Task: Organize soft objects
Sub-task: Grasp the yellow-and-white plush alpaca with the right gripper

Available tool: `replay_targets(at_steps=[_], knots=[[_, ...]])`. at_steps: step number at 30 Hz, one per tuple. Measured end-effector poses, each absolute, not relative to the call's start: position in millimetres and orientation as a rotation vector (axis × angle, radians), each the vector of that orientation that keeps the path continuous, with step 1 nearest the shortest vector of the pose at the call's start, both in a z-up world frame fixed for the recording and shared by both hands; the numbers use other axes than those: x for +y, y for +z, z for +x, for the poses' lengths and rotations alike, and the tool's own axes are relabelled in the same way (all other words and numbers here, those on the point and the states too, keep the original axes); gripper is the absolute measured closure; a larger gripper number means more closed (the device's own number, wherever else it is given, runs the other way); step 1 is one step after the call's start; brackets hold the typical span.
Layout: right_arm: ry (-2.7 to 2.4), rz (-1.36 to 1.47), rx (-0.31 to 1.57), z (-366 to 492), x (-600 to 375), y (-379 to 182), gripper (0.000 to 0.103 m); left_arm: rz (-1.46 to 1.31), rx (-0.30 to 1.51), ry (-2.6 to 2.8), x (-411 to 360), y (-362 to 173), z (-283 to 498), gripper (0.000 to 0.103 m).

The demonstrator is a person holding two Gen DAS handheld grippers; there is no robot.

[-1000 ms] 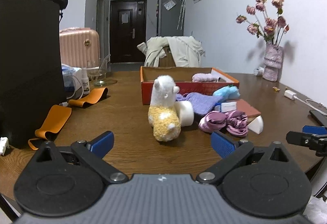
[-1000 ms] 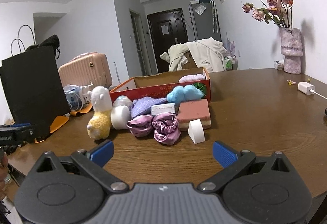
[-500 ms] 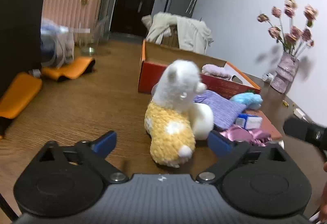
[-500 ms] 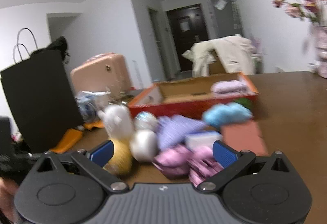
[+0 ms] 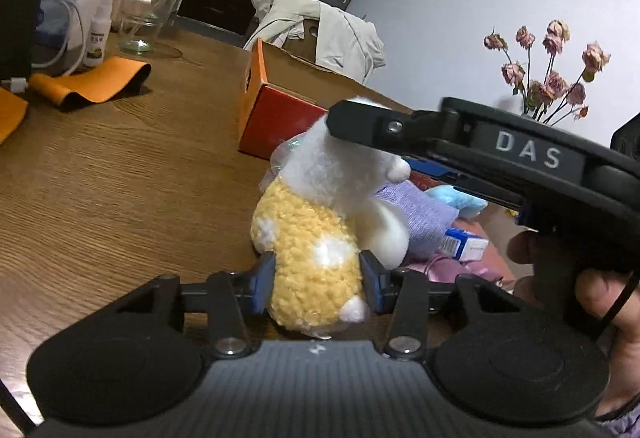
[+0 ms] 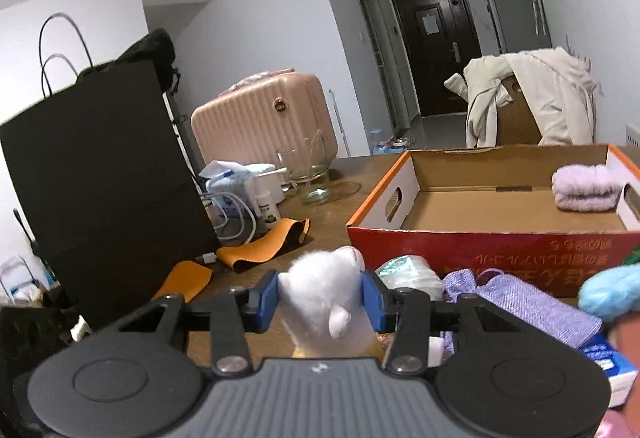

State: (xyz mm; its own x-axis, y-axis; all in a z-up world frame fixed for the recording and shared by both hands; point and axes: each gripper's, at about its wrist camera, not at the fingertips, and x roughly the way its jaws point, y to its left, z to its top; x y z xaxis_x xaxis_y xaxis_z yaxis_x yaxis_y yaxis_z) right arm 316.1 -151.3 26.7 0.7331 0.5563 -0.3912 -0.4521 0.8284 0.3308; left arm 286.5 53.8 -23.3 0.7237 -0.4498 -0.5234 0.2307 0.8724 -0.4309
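Yellow plush body of the toy alpaca (image 5: 316, 266) was pinched by the just-closed left claw (image 5: 318, 280); its white head (image 6: 324, 298) was clamped by the just-closed right claw (image 6: 323, 300).

The left gripper (image 5: 318, 274) points down at a slant, and its jaws, which have just been closing, press their blue pads (image 5: 264, 278) on the yellow body of the plush toy (image 5: 316, 258). The right gripper (image 6: 322, 300) reaches in from the right, above and ahead of the left one; its jaws have also just been closing, and its pads (image 6: 269, 298) squeeze the toy's white head. Behind the right gripper's black body, to the left gripper's right, the person's right hand (image 5: 600, 298) wraps its fingers round the handle.
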Motion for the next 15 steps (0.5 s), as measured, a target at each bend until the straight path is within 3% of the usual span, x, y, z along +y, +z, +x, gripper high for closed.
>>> replay_targets(at_steps=[7, 15], knots=[[0.567, 0.420, 0.533, 252.6, -206.8, 20.1, 0.061, -0.122, 0.617, -0.494, 41.4, 2.6, 224.9, 0.059], [0.375, 0.548, 0.601, 190.4, -265.6, -21.0, 0.064, -0.125, 0.613, -0.583, 14.5, -7.0, 180.8, 0.054]])
